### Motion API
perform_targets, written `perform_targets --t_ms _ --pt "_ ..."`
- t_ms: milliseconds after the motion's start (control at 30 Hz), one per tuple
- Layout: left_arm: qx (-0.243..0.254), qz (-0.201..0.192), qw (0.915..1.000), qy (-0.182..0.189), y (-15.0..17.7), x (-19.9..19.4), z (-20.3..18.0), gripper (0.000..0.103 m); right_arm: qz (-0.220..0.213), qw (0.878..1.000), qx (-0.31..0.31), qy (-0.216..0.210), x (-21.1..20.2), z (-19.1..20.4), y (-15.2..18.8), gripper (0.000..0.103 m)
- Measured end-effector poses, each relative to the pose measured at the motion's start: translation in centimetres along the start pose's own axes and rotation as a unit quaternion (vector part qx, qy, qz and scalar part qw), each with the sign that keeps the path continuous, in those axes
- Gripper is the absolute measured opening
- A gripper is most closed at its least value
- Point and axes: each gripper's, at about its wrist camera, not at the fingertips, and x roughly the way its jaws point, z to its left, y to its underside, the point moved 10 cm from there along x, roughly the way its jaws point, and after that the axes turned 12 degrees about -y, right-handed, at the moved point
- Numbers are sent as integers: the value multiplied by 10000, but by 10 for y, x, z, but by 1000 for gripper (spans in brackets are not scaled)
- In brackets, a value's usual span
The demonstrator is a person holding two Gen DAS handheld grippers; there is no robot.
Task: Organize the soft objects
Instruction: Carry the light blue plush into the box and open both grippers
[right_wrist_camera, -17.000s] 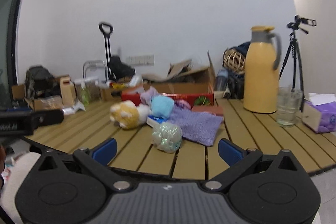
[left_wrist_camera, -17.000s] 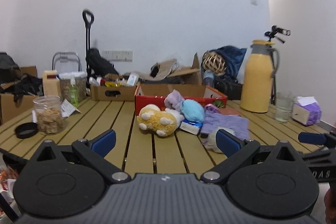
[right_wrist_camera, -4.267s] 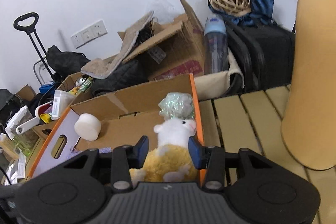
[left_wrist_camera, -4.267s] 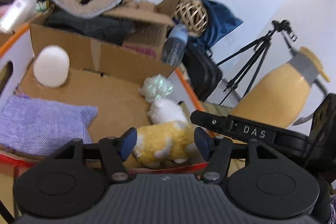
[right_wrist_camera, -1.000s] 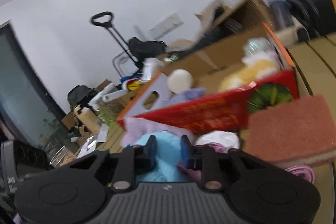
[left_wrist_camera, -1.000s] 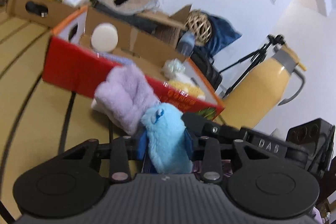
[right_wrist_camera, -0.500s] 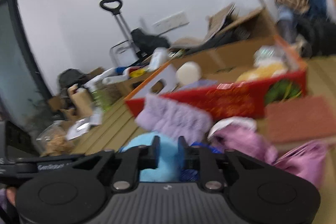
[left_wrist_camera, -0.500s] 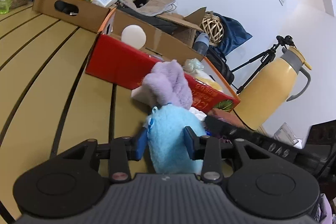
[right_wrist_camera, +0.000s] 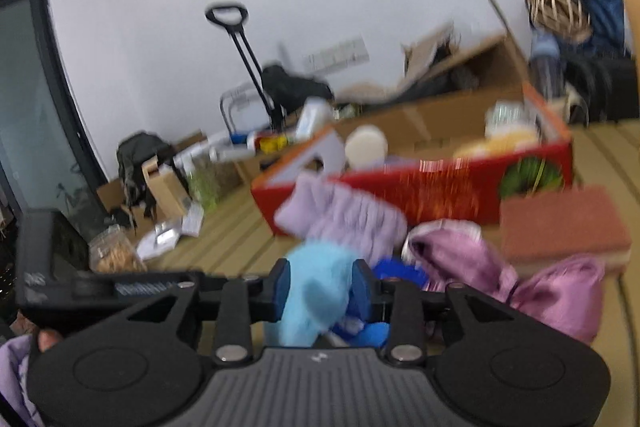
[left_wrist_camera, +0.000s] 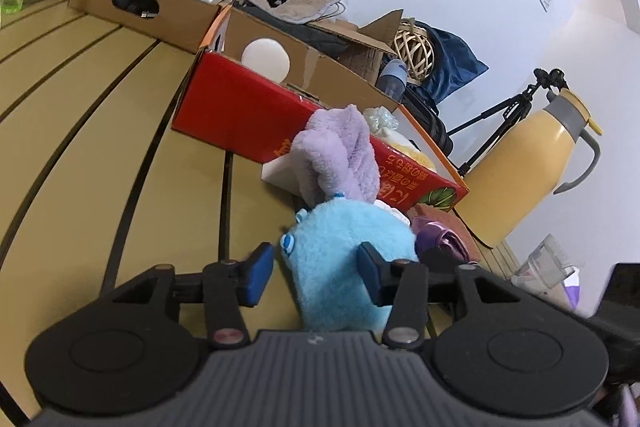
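With the blue plush (left_wrist_camera: 344,263) lying on the table between both sets of opening jaws, left gripper (left_wrist_camera: 316,273) clear on one side, right gripper (right_wrist_camera: 320,289) loosening, a firm mid-body regrip is advised before it is carried to the red box (left_wrist_camera: 240,115).

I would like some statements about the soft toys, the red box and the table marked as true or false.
1. The blue plush toy lies between the fingers of the left gripper. True.
2. The white ball sits on the table outside the red box. False: it is inside the box.
3. The purple plush leans against the box's red front. True.
4. The yellow jug lies on its side. False: it stands upright.
5. The yellow plush is in the box. True.
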Motion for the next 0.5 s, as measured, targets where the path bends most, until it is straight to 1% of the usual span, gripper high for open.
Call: perform_targets --t_ms 33,100,167,233,267,300,333,433,467,500 --pt "-34 59 10000 48 1 -1 0 56 62 9999 86 43 5 -3 3 35" --pt "-9 147 9997 171 5 -2 -2 64 149 9997 196 -6 8 -4 9 35" --pt "121 141 9996 208 8 0 -4 65 221 9993 309 -35 12 -7 14 32" --pt "133 72 9997 203 9 1 -5 60 177 9988 444 -81 13 -11 14 25" --pt "86 99 9996 249 9 3 -6 53 143 9983 556 -88 13 -14 14 22" --pt "49 179 9993 335 11 4 -8 46 122 9974 696 -153 14 -17 13 21" --pt "33 258 9988 411 13 5 -12 46 80 9963 826 -220 14 -19 14 19" --pt "-54 49 9992 391 9 -3 -15 43 -12 9961 847 -237 9 -17 10 18" --pt "-127 -41 9988 469 4 -11 -17 42 -81 9959 855 -292 6 -14 7 18" --pt "-165 -188 9977 629 -3 -21 -20 42 -218 9953 858 -394 -1 -9 0 18"
